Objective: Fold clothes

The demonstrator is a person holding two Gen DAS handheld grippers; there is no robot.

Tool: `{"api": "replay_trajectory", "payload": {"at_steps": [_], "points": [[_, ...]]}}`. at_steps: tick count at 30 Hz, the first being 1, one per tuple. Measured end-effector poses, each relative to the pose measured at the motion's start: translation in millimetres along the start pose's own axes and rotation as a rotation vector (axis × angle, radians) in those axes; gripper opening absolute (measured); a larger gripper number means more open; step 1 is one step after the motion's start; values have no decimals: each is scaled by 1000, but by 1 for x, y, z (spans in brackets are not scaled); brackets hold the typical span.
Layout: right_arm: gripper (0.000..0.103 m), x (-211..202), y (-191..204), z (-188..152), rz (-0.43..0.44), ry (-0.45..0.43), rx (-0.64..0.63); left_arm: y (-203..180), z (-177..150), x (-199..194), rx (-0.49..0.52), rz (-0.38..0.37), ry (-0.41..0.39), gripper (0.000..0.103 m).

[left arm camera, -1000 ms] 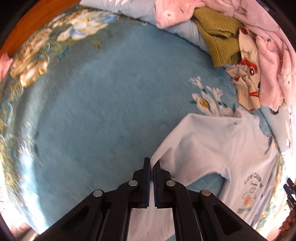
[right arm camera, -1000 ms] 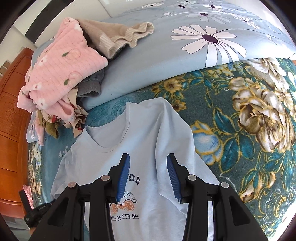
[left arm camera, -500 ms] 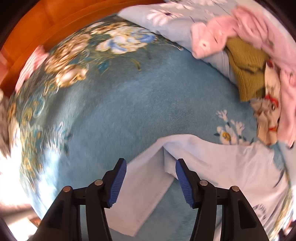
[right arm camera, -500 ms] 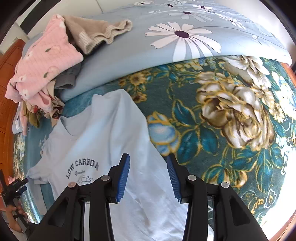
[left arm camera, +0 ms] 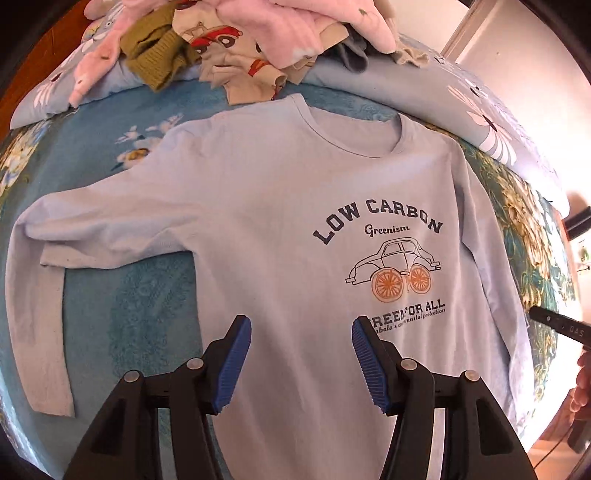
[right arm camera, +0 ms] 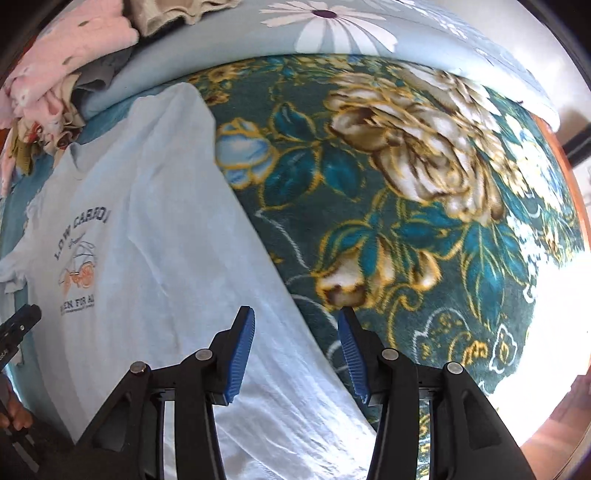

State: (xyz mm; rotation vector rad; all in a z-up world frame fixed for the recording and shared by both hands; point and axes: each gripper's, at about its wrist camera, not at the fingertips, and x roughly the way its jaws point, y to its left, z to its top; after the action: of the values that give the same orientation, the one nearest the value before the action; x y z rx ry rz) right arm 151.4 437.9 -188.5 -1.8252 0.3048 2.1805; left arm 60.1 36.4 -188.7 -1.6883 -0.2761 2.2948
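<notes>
A light blue long-sleeved shirt (left arm camera: pixel 280 206) with a "LOW CARBON" car print lies face up and spread flat on the bed. Its left sleeve (left arm camera: pixel 33 295) is bent and runs down toward me. My left gripper (left arm camera: pixel 301 363) is open and empty above the shirt's lower body. My right gripper (right arm camera: pixel 295 354) is open and empty over the shirt's right sleeve (right arm camera: pixel 207 236), at its edge against the blanket. The right gripper's tip shows at the right edge of the left wrist view (left arm camera: pixel 557 325).
A pile of clothes (left arm camera: pixel 236 40) in pink, olive and a car print lies at the head of the bed on a daisy-print quilt (right arm camera: pixel 332 33). A teal floral blanket (right arm camera: pixel 424 192) covers the bed to the right of the shirt. A wooden bed frame (right arm camera: pixel 569 177) borders it.
My left gripper let go of the left sleeve, opened, and swung right over the shirt's body. My right gripper moved right toward the shirt's right sleeve edge, staying open.
</notes>
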Motion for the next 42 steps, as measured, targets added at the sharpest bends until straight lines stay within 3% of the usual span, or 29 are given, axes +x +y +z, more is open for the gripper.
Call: {"api": "replay_trajectory", "payload": {"at_steps": [3, 9, 10, 11, 12, 14, 17, 25, 27, 31, 34, 37, 39, 40, 41, 42], "points": [[48, 12, -20, -11, 23, 36, 75, -10, -4, 5, 49, -3, 27, 61], [47, 20, -10, -28, 17, 54, 53, 25, -7, -11, -136, -53, -18, 61], [35, 19, -7, -30, 27, 52, 42, 30, -7, -12, -159, -59, -24, 61], [15, 18, -3, -31, 21, 53, 23, 34, -7, -14, -179, -64, -29, 61], [8, 17, 0, -33, 14, 54, 4, 36, -8, -16, -194, -68, -34, 61], [3, 13, 2, -31, 1, 46, -33, 41, -9, -17, -216, -71, -40, 61], [3, -1, -11, -13, -76, -5, -65, 44, -10, -16, -238, -72, -42, 61], [3, -37, -58, 87, -347, -189, -36, 48, -9, -12, -253, -63, -29, 61], [3, -32, -67, 107, -413, -207, -38, 51, -9, -12, -267, -59, -29, 61], [3, -16, -87, 125, -443, -190, 48, 66, -7, -9, -331, -53, -32, 61], [6, -2, -89, 119, -346, -149, 125, 81, -6, -12, -398, -50, -54, 61], [9, 0, -79, 109, -324, -158, 132, 100, -6, -21, -470, -30, -100, 61], [29, -19, -72, 102, -326, -233, 134, 116, -6, -34, -530, 18, -159, 61], [52, -32, -68, 98, -330, -286, 135, 126, -8, -42, -573, 55, -199, 61], [62, -44, -64, 94, -333, -338, 135, 136, -10, -50, -621, 96, -241, 61], [62, -50, -55, 90, -314, -355, 115, 147, -13, -59, -667, 140, -280, 61]]}}
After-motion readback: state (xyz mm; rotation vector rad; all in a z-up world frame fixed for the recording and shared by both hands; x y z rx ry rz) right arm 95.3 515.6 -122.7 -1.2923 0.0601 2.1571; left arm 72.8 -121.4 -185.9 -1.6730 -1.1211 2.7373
